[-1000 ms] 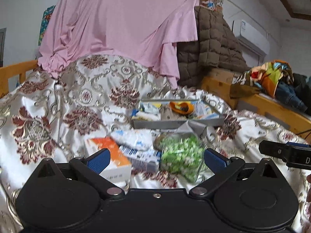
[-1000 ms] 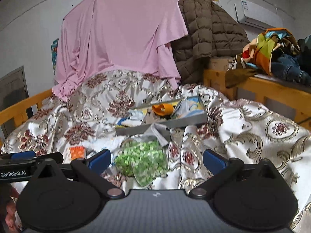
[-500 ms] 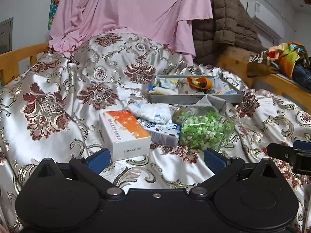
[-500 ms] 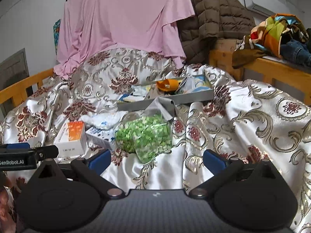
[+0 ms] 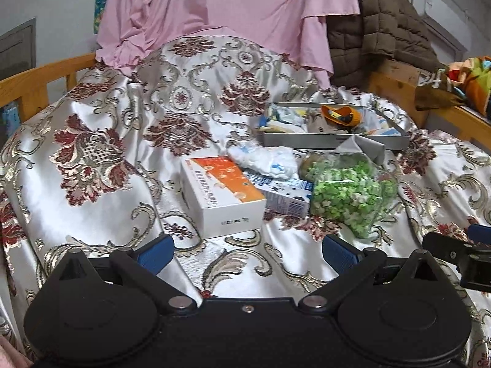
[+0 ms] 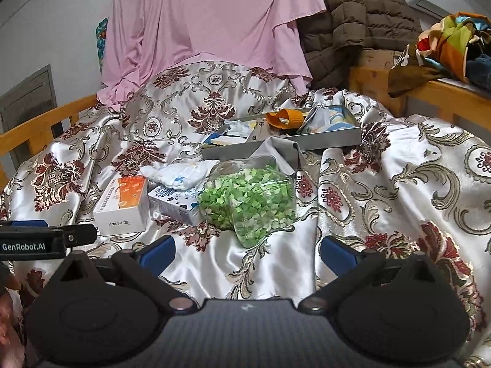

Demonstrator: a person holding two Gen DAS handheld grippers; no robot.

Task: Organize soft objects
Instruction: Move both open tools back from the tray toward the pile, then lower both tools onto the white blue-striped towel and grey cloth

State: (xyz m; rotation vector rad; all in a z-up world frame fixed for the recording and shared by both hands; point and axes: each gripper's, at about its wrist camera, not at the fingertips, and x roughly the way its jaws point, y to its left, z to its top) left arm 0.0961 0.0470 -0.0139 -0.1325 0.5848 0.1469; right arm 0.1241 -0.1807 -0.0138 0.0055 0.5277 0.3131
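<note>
On the patterned bed cover lie a clear bag of green pieces (image 5: 346, 193) (image 6: 248, 196), a white and orange box (image 5: 221, 193) (image 6: 124, 205), a small blue and white carton (image 5: 282, 196) (image 6: 173, 204) and a crumpled white cloth (image 5: 264, 158) (image 6: 181, 171). Behind them is a grey tray (image 5: 331, 142) (image 6: 331, 139) with an orange item (image 5: 339, 115) (image 6: 285, 118) and packets. My left gripper (image 5: 247, 250) is open and empty, in front of the box. My right gripper (image 6: 247, 250) is open and empty, in front of the bag.
A pink sheet (image 5: 227, 6) and a brown quilted coat (image 5: 380, 27) hang at the back. Wooden bed rails stand at the left (image 5: 40, 82) and right (image 6: 429, 98), with colourful clothes (image 6: 451, 43) piled on the right. The cover is creased and humped.
Both grippers have pulled back and risen, so the objects now sit farther ahead and lower in view. Both stay open. Nothing on the bed moved.
</note>
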